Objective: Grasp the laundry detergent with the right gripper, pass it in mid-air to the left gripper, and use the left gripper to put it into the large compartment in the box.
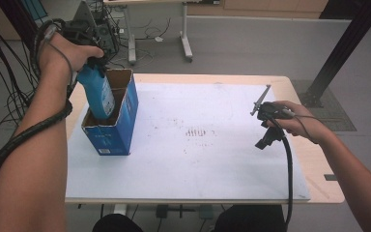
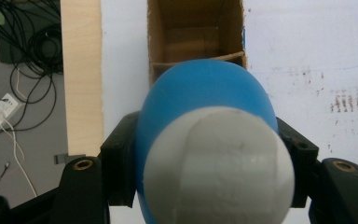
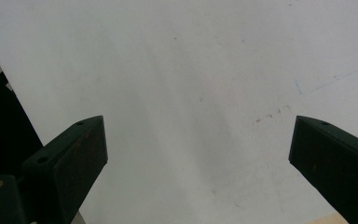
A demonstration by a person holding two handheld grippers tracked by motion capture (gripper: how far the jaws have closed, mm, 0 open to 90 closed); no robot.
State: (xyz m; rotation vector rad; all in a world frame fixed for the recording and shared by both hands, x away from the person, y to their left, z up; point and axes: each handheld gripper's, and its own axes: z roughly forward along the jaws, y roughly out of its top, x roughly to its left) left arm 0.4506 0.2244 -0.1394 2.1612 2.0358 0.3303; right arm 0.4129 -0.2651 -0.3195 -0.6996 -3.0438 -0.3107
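Blue bottle (image 1: 98, 94) (white cap toward the camera) is clamped in your left gripper (image 2: 209, 154), its lower end inside the open cardboard box (image 1: 121, 116) at the table's left. Your right gripper (image 3: 198, 154) hovers spread, holding nothing, above the white sheet (image 1: 198, 154).

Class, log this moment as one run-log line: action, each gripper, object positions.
action: lowering blue bottle into open cardboard box | left gripper: shut on bottle | right gripper: open, empty, over white sheet
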